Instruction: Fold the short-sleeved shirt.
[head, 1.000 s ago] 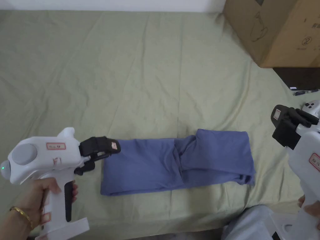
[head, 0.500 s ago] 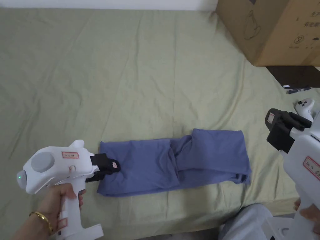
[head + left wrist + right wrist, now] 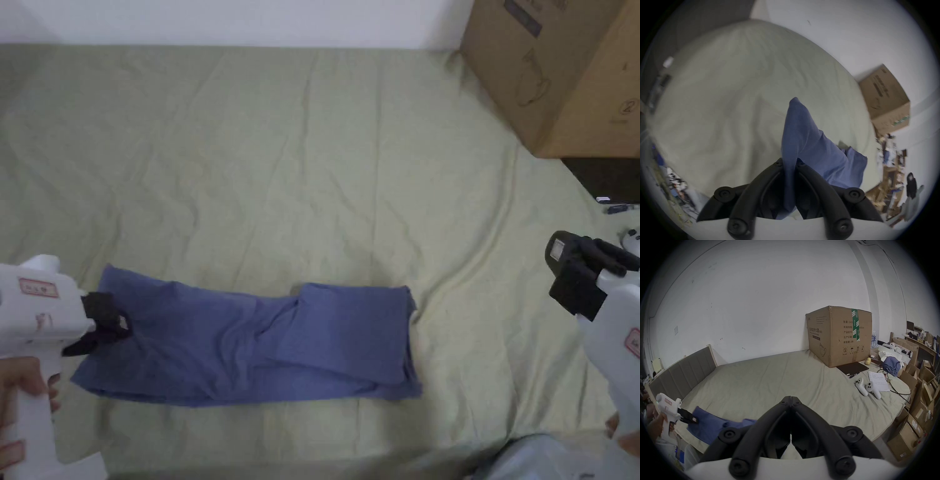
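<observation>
Left gripper clamped on blue shirt edge, right gripper closed — empty

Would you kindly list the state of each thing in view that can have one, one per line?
Blue short-sleeved shirt: folded into a long strip, lying on the bed sheet, left end pinched.
Left claw: shut on the shirt's left end.
Right claw: shut, holding nothing, off to the shirt's right.
Cardboard box: closed, taped, standing on the bed.
Bed sheet: spread out, wrinkled.
Two white controllers: lying side by side on the sheet.
</observation>
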